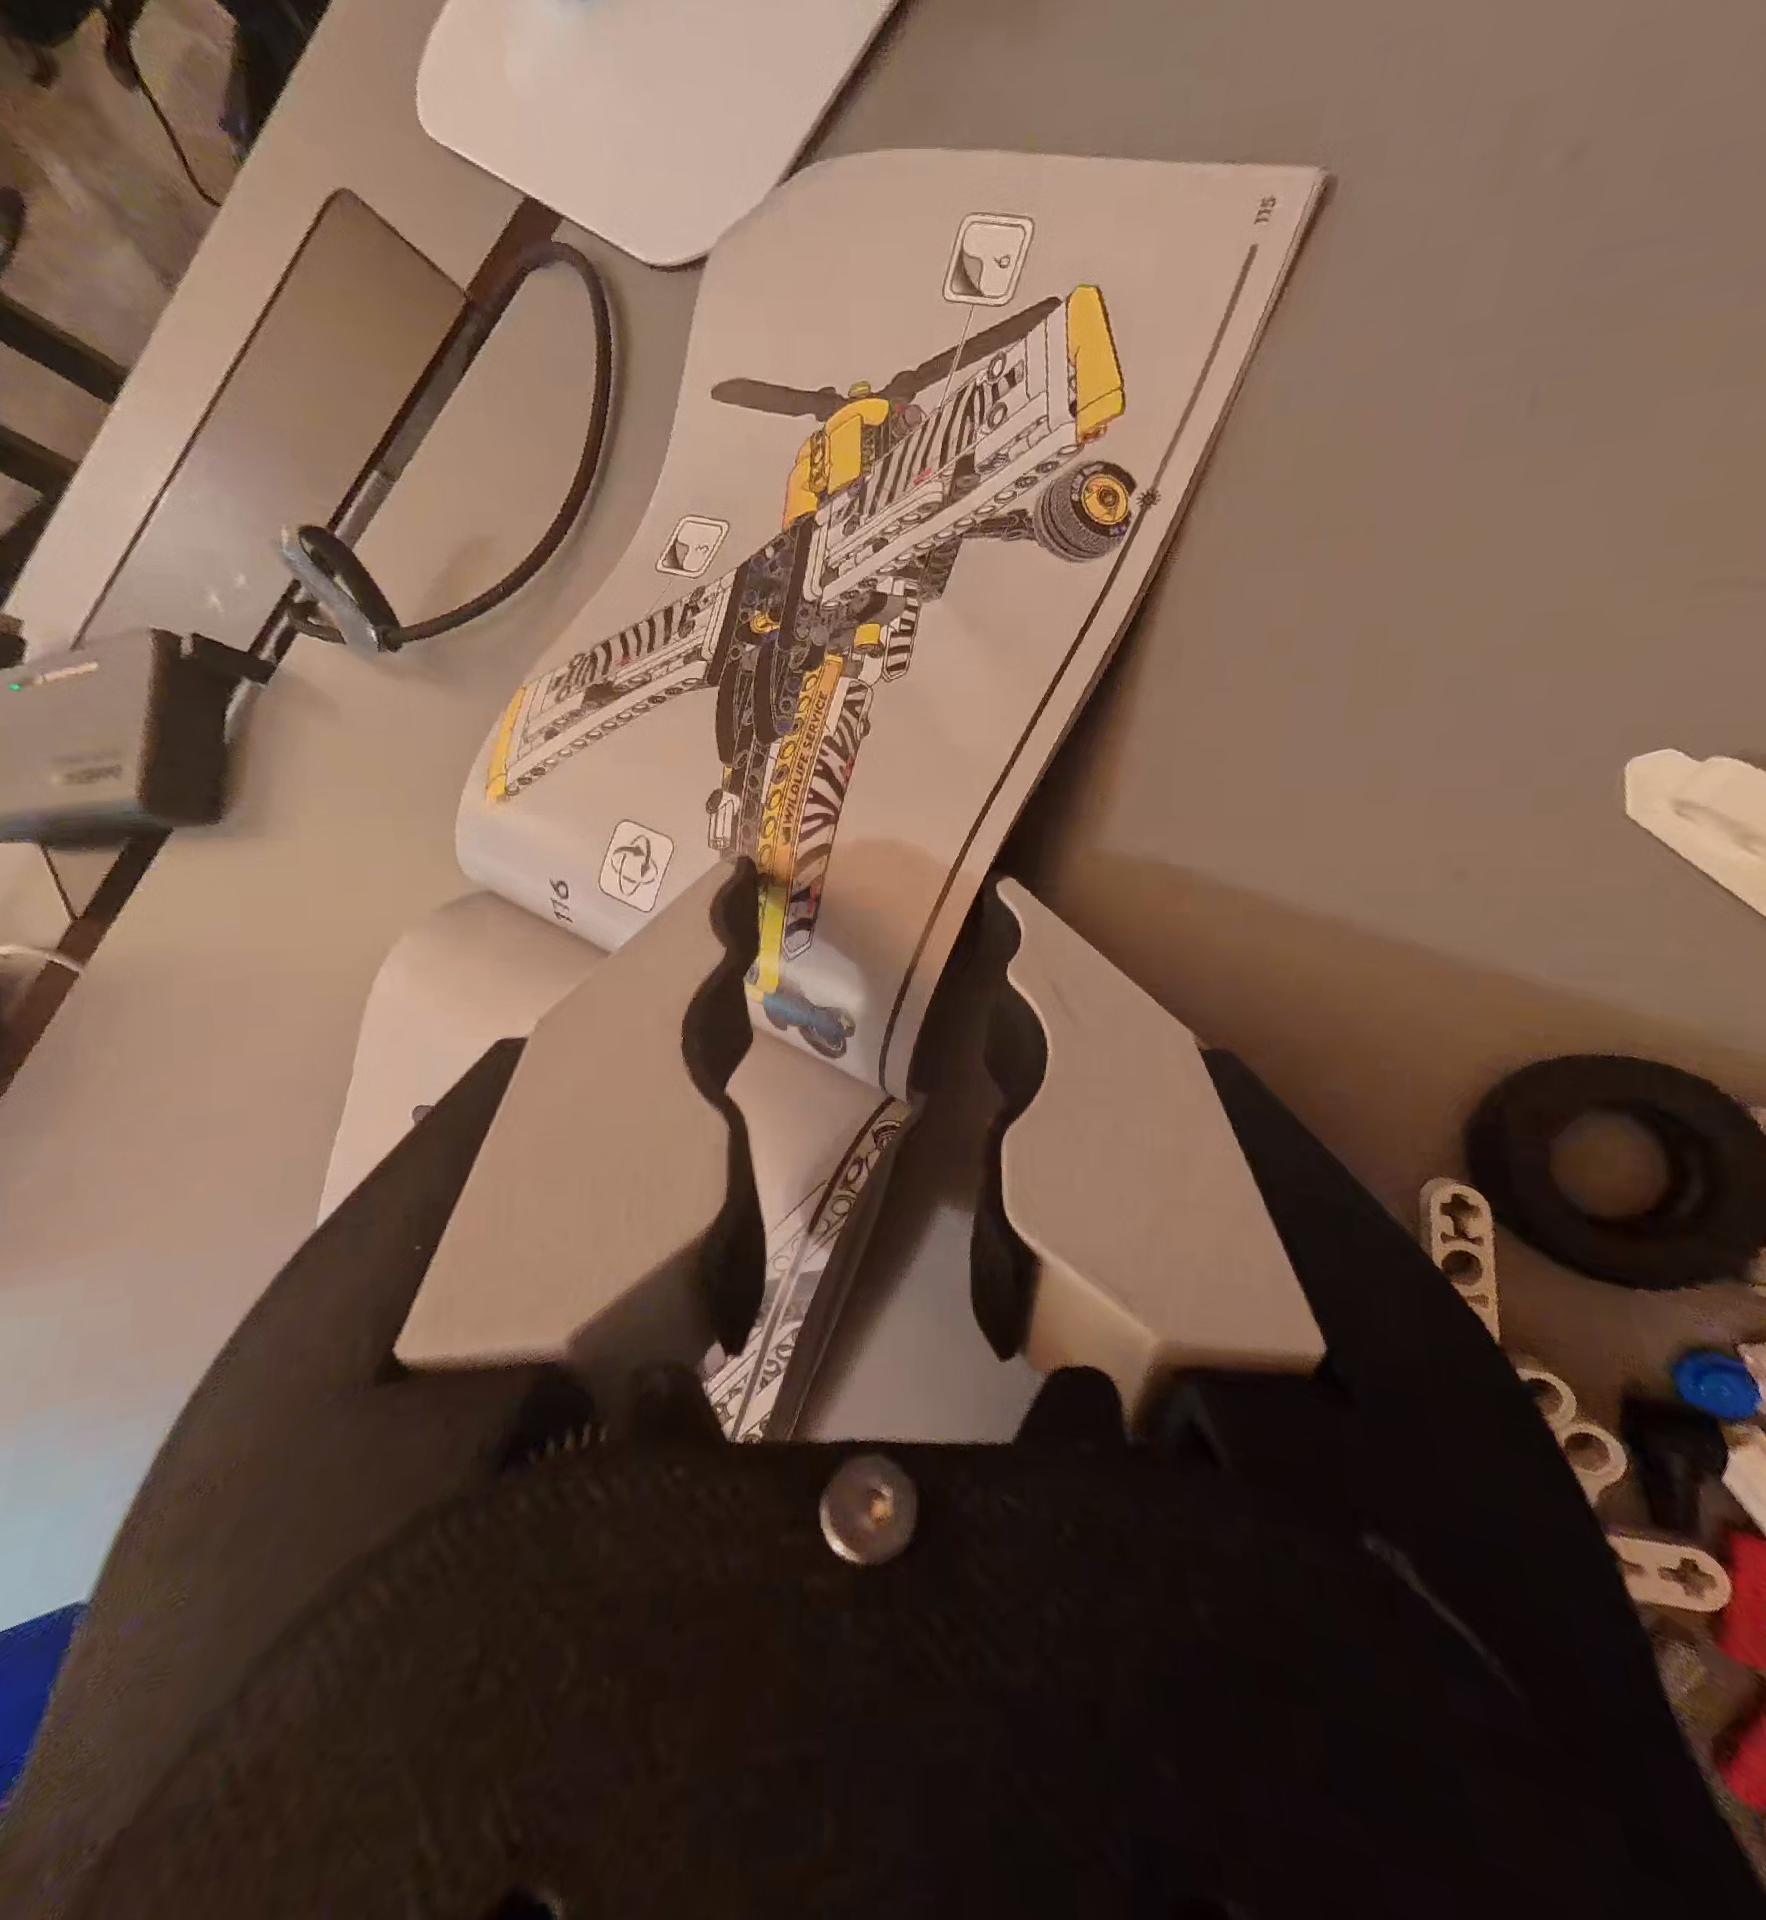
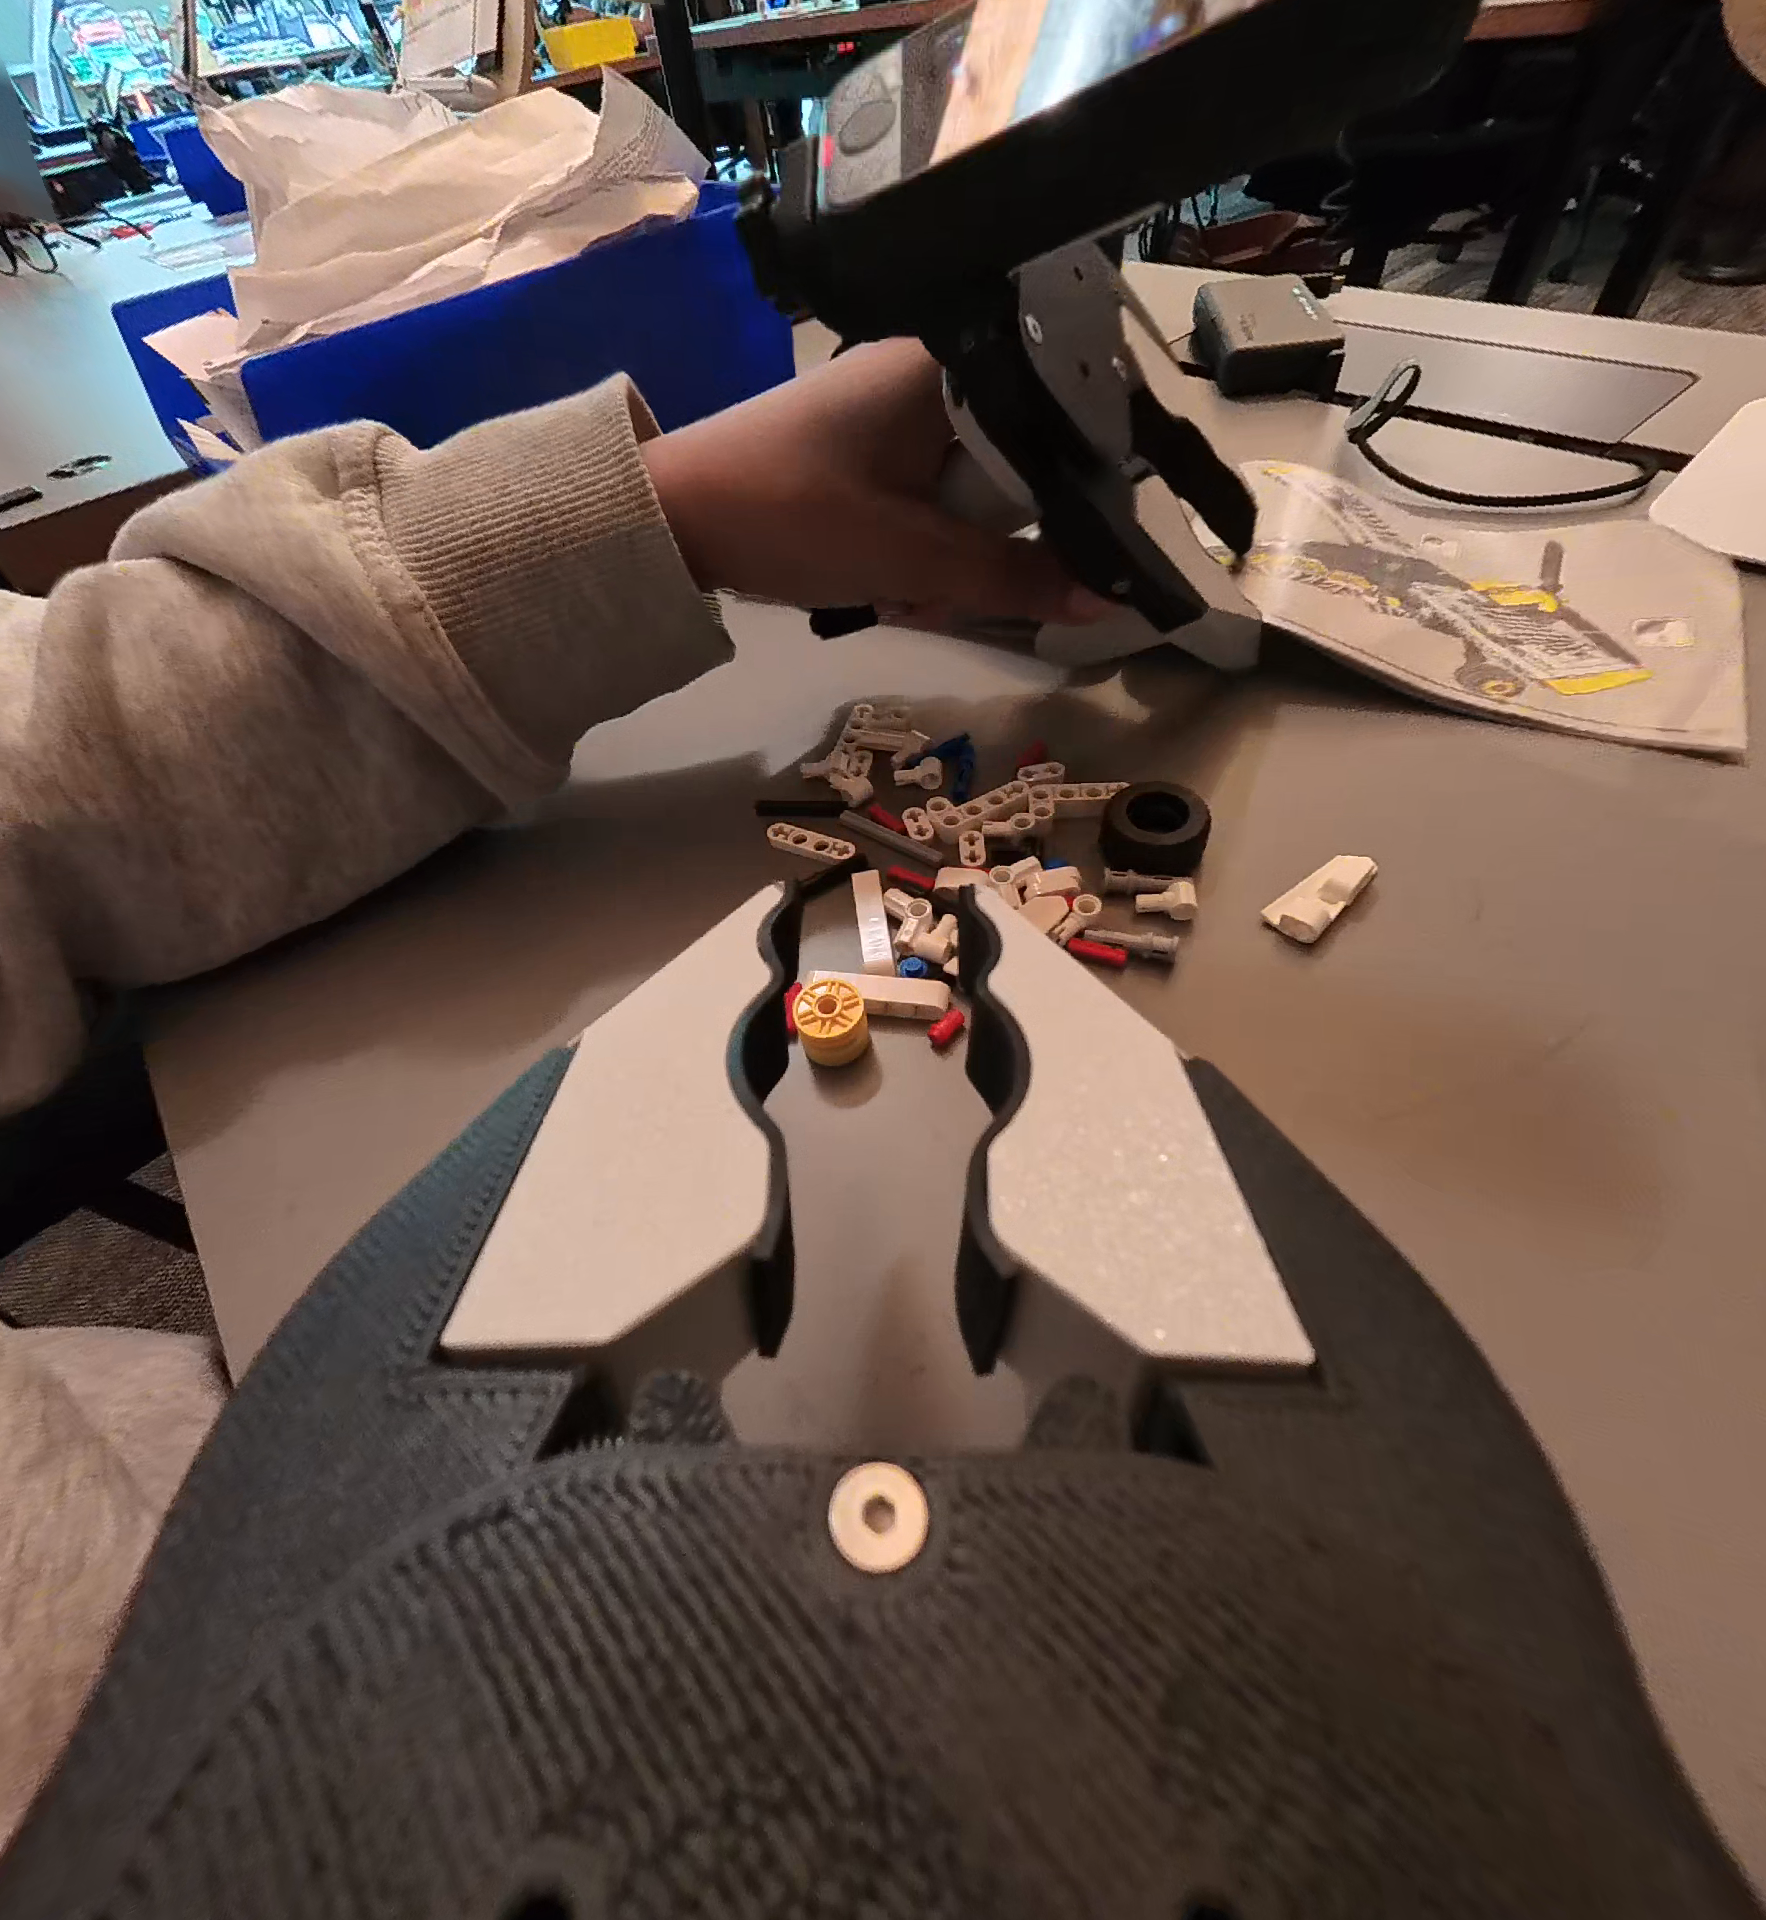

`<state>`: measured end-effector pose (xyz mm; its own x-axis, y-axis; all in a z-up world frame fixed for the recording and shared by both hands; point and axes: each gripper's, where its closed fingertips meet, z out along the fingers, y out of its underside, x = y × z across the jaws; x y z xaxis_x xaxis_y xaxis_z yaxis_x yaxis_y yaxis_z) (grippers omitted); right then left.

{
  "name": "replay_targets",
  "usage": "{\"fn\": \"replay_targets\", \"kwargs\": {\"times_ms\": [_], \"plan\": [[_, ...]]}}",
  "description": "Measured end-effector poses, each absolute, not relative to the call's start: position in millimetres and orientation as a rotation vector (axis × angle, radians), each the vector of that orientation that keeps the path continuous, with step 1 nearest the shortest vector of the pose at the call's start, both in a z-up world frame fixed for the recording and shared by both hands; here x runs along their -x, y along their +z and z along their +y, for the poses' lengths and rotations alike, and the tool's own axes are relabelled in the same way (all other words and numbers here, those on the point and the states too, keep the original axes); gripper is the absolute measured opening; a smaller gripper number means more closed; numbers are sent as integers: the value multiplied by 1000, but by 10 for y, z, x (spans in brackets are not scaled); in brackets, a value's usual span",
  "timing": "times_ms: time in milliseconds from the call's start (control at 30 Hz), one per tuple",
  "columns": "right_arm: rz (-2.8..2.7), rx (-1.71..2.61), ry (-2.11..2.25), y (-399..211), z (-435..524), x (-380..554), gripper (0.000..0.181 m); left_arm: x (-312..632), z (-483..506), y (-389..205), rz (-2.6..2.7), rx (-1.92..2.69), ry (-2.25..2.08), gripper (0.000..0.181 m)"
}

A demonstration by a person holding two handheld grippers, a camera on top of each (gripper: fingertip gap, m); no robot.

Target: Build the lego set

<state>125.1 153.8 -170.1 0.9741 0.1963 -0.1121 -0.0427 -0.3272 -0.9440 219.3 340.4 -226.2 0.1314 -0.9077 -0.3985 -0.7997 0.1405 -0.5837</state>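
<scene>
- Our left gripper [image 1: 863,894] stands parted over the near edge of the open booklet [image 1: 962,540], gripping nothing.
- Our right gripper [image 2: 874,904] is parted too, empty, low above the table [image 2: 1430,1091].
- Loose pieces [image 2: 972,821] lie just ahead; the yellow wheel [image 2: 829,1023] shows between its fingers.

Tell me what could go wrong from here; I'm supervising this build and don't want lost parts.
The left gripper is open, tips at the instruction booklet; closing there might crease or tear a page. The sleeve lies near the loose pieces and could sweep them away. The yellow wheel hub may roll.
</scene>
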Motion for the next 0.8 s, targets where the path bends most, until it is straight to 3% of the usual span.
{"fn": "replay_targets", "kwargs": {"times_ms": [200, 300, 667, 800], "plan": [[-107, 1883, 263, -1689, 1533, -1250, 29, -2221, 3371, -2170, 1680, 1546, -155, 14], [-105, 1879, 275, -1683, 1531, -1251, 29, -2270, 3302, -2110, 1722, 1445, -187, 11], [-107, 1878, 296, -1682, 1536, -1238, 29, -2373, 2758, -2094, 1903, 1227, -413, 16], [-114, 1867, 298, -1667, 1529, -1230, 29, -2323, 2816, -1944, 1823, 1271, -481, 35]]}}
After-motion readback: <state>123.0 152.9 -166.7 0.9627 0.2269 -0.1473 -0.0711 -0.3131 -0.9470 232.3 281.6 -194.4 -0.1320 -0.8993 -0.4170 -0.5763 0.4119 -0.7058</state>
